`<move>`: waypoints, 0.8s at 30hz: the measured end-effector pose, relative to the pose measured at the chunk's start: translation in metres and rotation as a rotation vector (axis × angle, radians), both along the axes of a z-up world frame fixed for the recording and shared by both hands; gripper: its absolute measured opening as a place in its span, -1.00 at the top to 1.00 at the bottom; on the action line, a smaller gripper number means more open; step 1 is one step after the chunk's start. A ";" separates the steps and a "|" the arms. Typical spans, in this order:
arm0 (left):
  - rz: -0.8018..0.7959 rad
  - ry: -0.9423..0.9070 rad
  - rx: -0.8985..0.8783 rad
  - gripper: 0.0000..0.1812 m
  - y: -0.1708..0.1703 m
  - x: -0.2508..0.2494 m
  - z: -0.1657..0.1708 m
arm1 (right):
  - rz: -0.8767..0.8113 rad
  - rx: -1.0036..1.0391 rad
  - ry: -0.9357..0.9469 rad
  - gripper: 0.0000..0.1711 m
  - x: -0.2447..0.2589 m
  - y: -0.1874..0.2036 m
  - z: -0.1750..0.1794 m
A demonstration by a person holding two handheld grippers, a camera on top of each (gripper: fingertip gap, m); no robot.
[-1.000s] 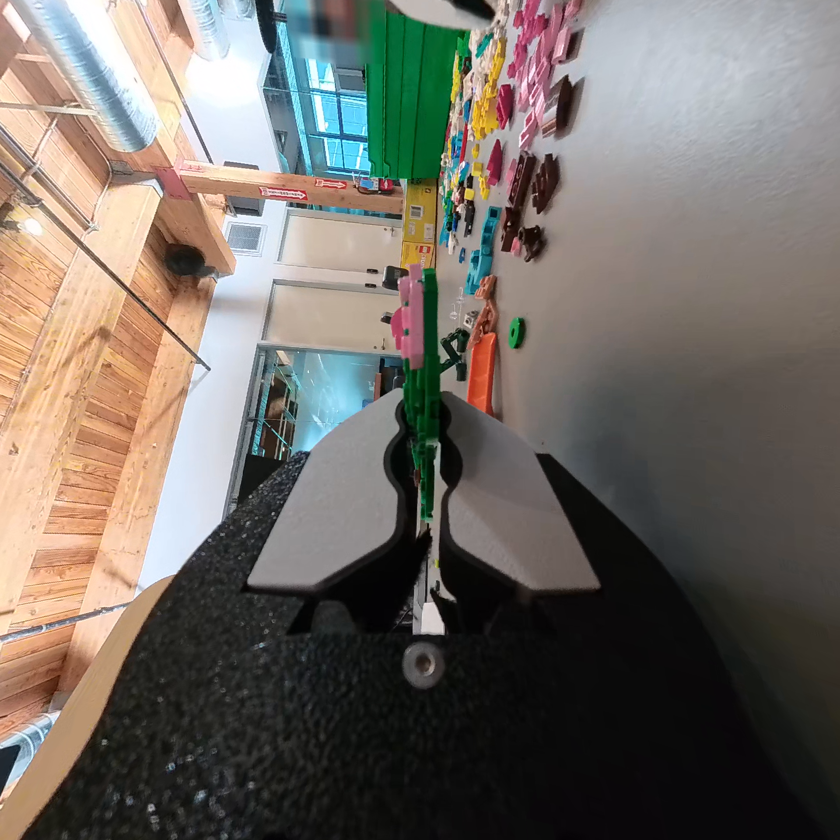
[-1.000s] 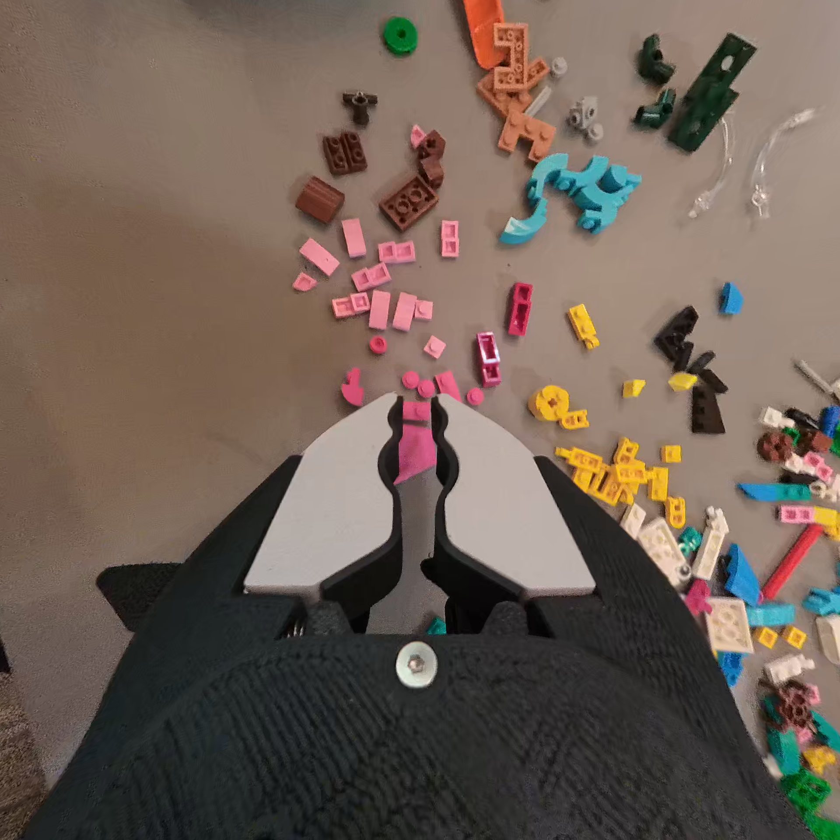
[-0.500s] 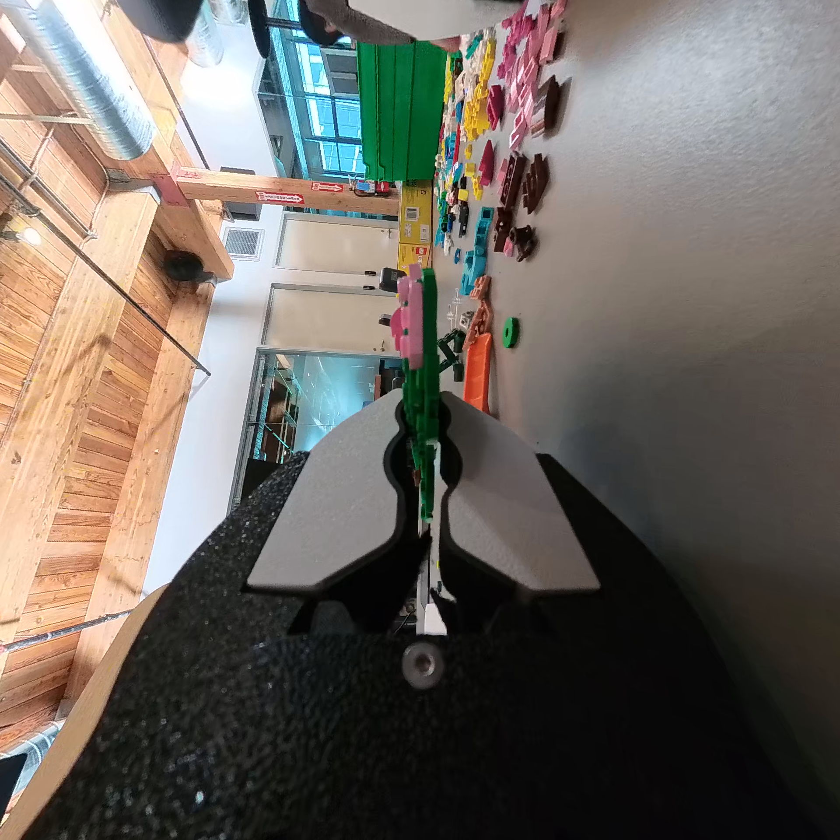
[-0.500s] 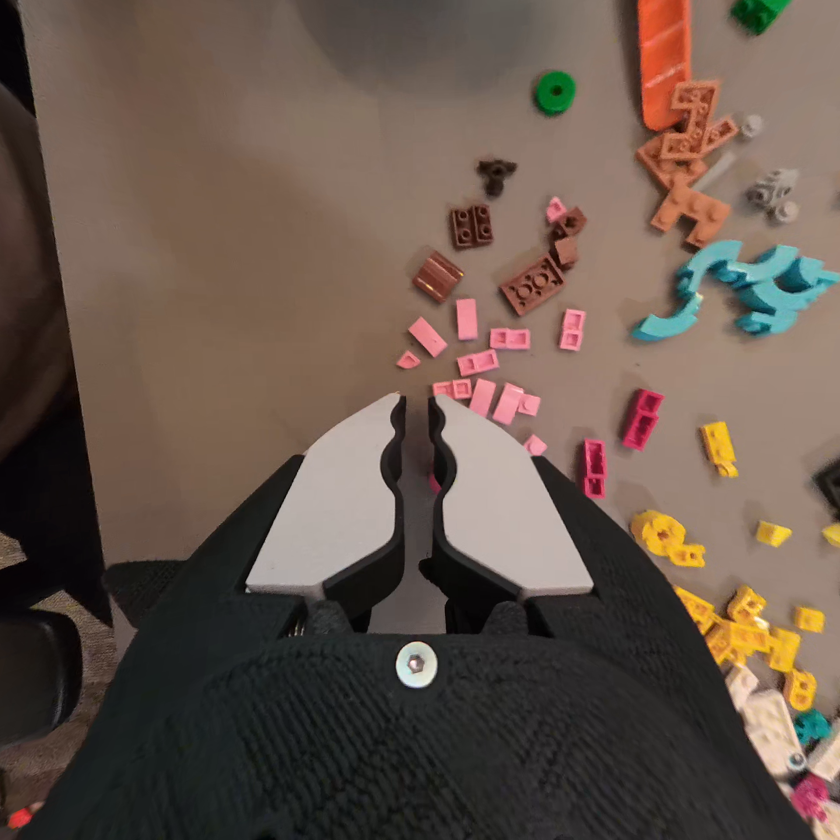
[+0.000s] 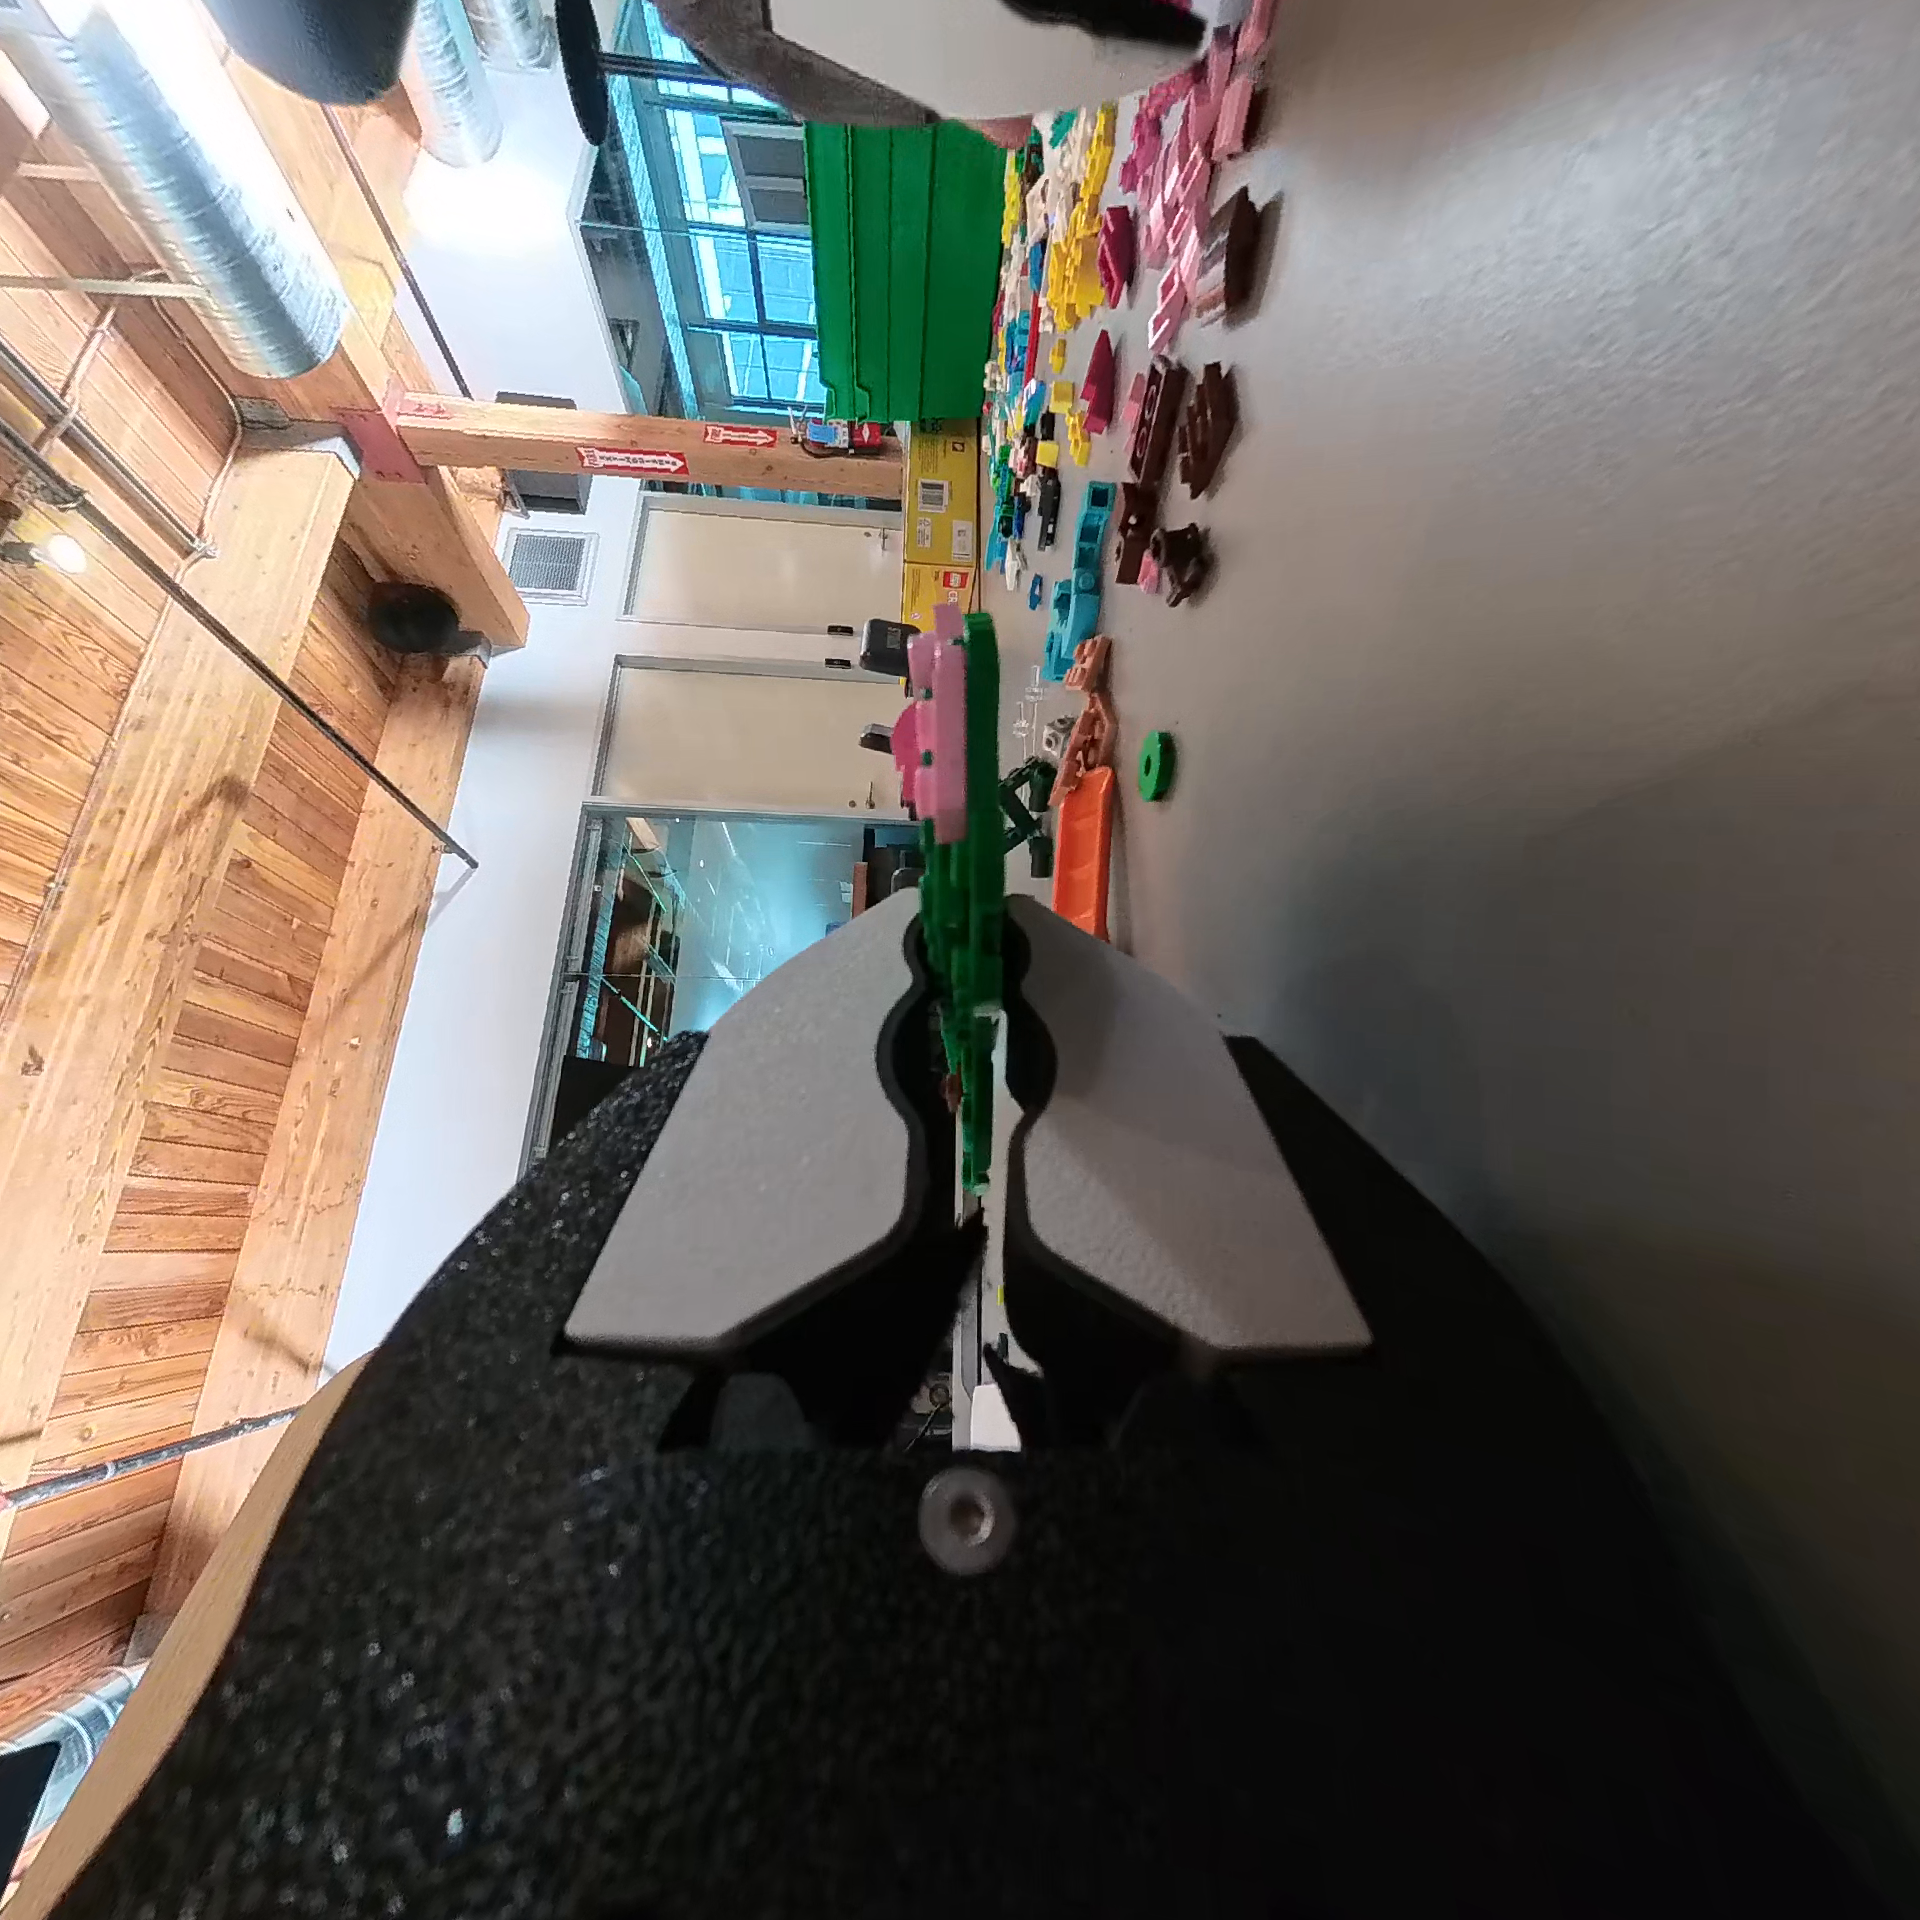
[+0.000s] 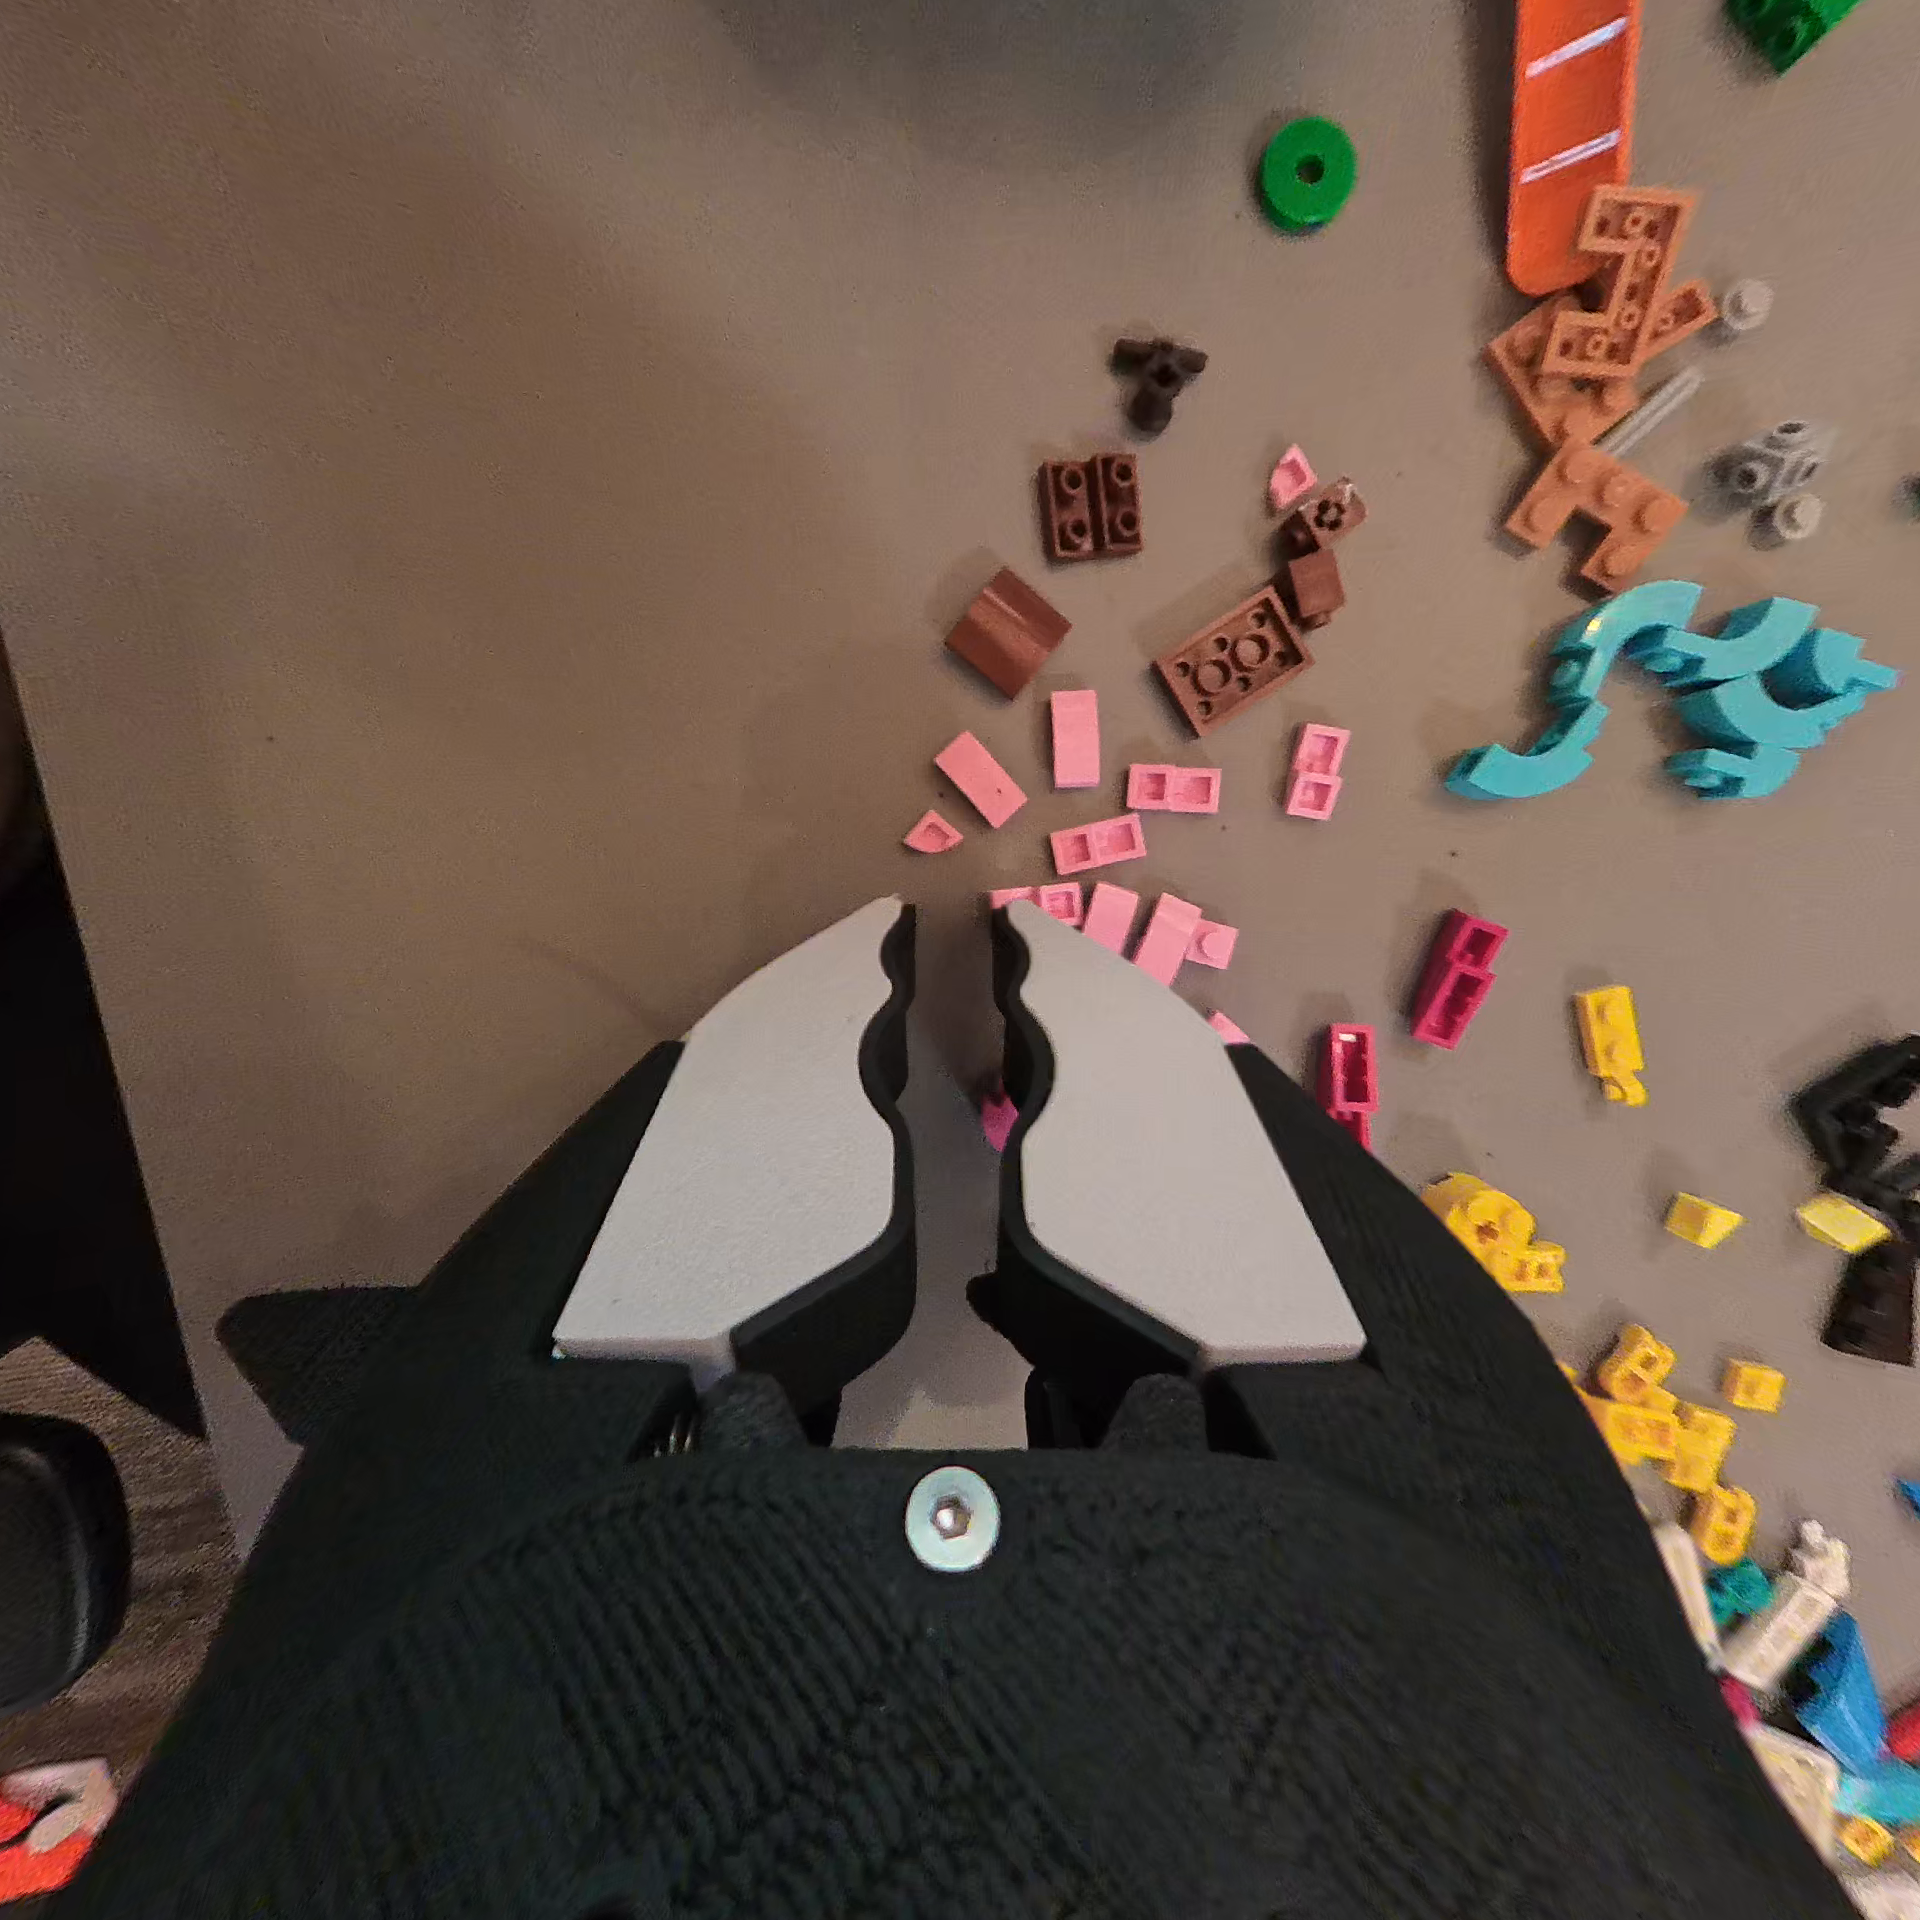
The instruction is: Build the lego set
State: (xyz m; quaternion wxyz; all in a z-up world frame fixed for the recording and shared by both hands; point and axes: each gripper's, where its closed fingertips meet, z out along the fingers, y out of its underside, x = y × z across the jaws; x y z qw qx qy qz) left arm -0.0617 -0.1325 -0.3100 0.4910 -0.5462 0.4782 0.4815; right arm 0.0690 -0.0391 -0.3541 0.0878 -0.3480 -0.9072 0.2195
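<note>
Left gripper (image 5: 966, 920) clamps green plate (image 5: 971, 935) with pink bricks (image 5: 935, 738) on it. Right gripper (image 6: 951, 914) slightly parted, empty, above loose pink pieces (image 6: 1096, 842) on table (image 6: 468, 520).

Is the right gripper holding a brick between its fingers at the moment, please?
No, the right gripper has a bare gap between its fingers, with only the grey tabletop showing through.

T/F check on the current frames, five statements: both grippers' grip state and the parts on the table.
1. The left gripper clamps a green plate assembly. True.
2. The right gripper holds a pink brick. False: nothing sits between its parted tips.
3. The green round piece lies beside the orange piece. True.
4. The teal curved pieces are stacked on the brown plate. False: apart.
5. Pink pieces sit on the assembly. True.
</note>
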 end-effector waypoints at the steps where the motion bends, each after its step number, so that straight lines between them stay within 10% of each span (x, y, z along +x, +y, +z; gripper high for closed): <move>1: 0.000 0.001 0.001 0.90 0.000 0.000 0.000 | 0.005 -0.007 -0.006 0.86 0.001 -0.002 -0.001; 24: -0.004 0.001 -0.002 0.91 0.001 0.001 0.000 | 0.040 0.030 0.041 0.94 -0.008 -0.011 -0.004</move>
